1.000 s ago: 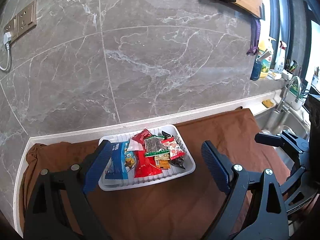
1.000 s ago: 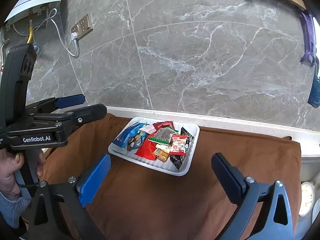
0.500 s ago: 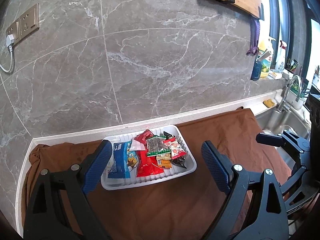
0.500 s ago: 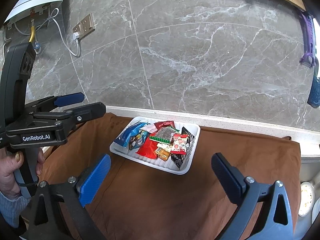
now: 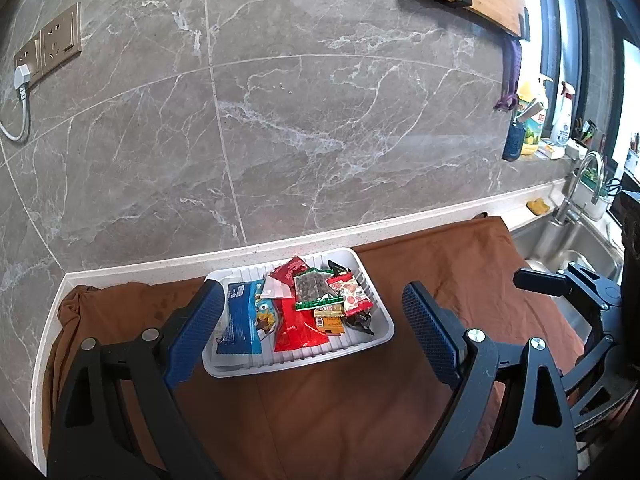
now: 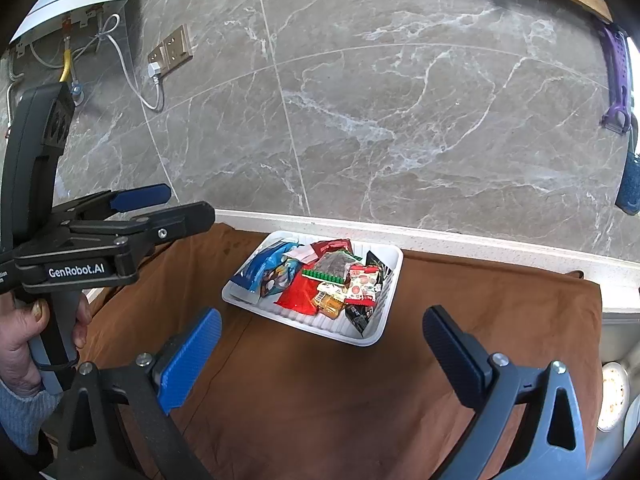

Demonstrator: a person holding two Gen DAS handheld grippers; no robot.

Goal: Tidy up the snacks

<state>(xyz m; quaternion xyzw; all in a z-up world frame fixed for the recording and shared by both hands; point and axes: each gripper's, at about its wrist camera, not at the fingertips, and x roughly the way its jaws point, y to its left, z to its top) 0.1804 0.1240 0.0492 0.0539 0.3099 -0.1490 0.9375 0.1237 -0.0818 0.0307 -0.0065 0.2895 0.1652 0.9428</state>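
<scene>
Snacks, a heap of small foil and plastic packets [image 5: 304, 308], all sit inside my white ribbed plastic tray [image 5: 374, 280], which rests on the brown cloth [image 5: 460, 264] over the bench, near the back edge. I see a blue packet [image 5: 240, 320] at left, a red one [image 5: 298, 326] mid, and smaller printed sachets [image 6: 360, 284] piled at right; no packets loose on the cloth. My left claw [image 5: 312, 334] hangs wide open, empty, above the tray's near side. My right claw [image 6: 322, 354] is likewise spread wide, holding nothing, short of the tray.

Stage unclear: fits packets gathered and done, or a jumble awaiting sorting. I can't settle which, so no move called.

Grey marble-look wall tiles [image 5: 320, 120] behind, wall sockets [image 5: 48, 48] upper left, steel sink and tap [image 5: 580, 208] far right.
</scene>
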